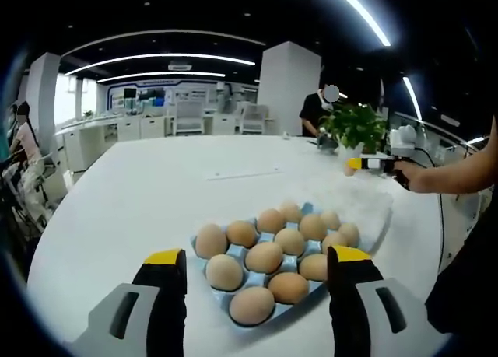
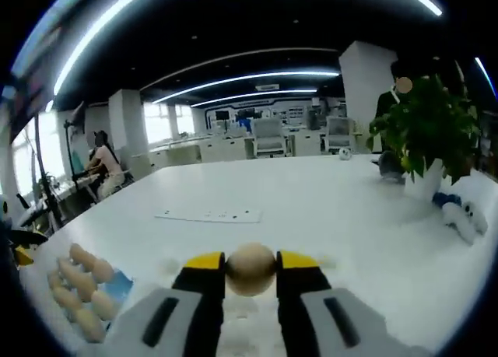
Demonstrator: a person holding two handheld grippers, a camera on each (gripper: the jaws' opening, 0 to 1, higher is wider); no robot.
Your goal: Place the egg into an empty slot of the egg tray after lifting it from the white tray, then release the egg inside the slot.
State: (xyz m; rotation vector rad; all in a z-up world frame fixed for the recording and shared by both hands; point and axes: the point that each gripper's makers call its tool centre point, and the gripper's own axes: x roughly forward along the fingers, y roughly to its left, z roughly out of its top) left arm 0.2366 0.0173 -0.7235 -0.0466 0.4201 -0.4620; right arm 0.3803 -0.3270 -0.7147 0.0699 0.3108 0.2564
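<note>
Your right gripper (image 2: 250, 265) has its yellow-tipped jaws clamped on an egg (image 2: 250, 269), one jaw on each side of it, and the egg is lifted above the white table (image 2: 327, 209). In the left gripper view you can see that same gripper (image 1: 366, 163) far off at the right, held out in your hand (image 1: 416, 176) over the far end of the white tray (image 1: 366, 197); what sits between its tips is too small to make out from there.

Your left gripper (image 1: 257, 271) has its jaws wide apart and holds nothing. The blue egg tray (image 1: 233, 252) lies on the table just beyond them, framed between the two tips. It is nearly full of brown eggs (image 1: 264, 257), in rows running from the near end to the far end. The white tray lies just behind the egg tray, towards the far right.

In the right gripper view the egg tray (image 2: 118, 285) sits at the lower left, near your gripper, with its eggs (image 2: 78, 283) packed along it. A flat white sheet (image 2: 208, 215) lies on the table further out. A potted plant (image 2: 424, 135) stands at the far right of the table, and a small white and blue item (image 2: 459, 213) lies near its pot. A person (image 2: 103, 164) sits at a desk in the far left of the room.
</note>
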